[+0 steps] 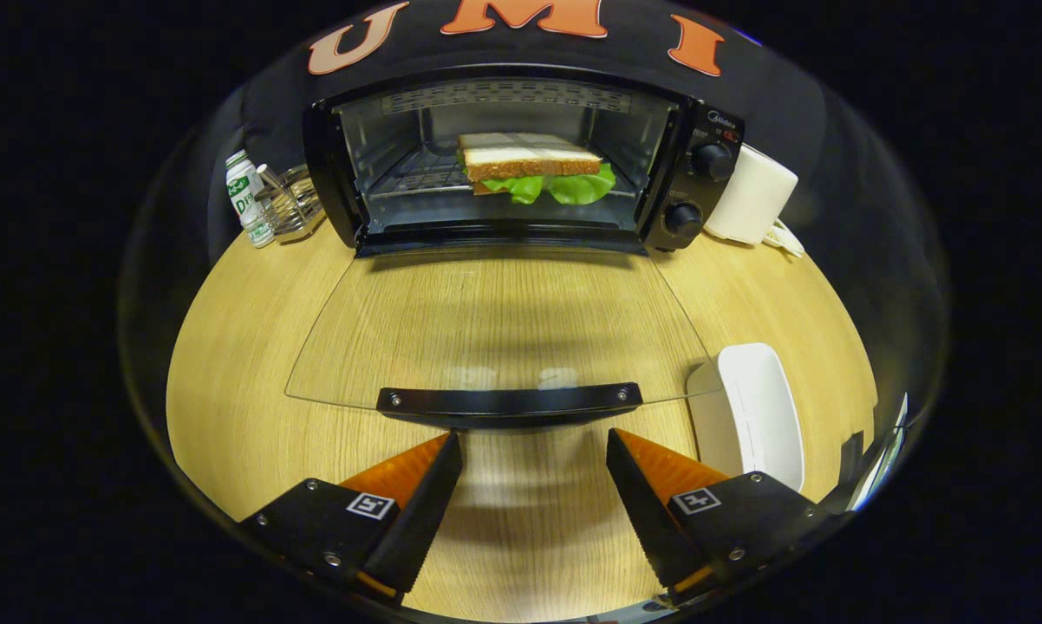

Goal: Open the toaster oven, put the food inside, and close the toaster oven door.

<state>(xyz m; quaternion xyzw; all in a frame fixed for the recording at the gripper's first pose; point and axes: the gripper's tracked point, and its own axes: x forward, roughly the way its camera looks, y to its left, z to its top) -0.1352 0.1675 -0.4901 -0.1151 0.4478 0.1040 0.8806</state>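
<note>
Wood table (pixel 252 364) under empty, spread hand-held gripper (pixel 534 446).

Brand name "Midea" in small pale letters at the top of the black toaster oven's control panel (pixel 722 126), green lettering on the small white plastic bottle's label (pixel 245 198) too small to make out

A light wood-grain worktop (pixel 252 364) runs back to a black cloth wall (pixel 781 87). At its back left corner stand a small white bottle (pixel 247 198) and a wire rack (pixel 294 204); a white cylindrical container (pixel 753 206) sits at the back right. A white tray (pixel 757 416) lies along the right edge, under soft overhead light.
</note>
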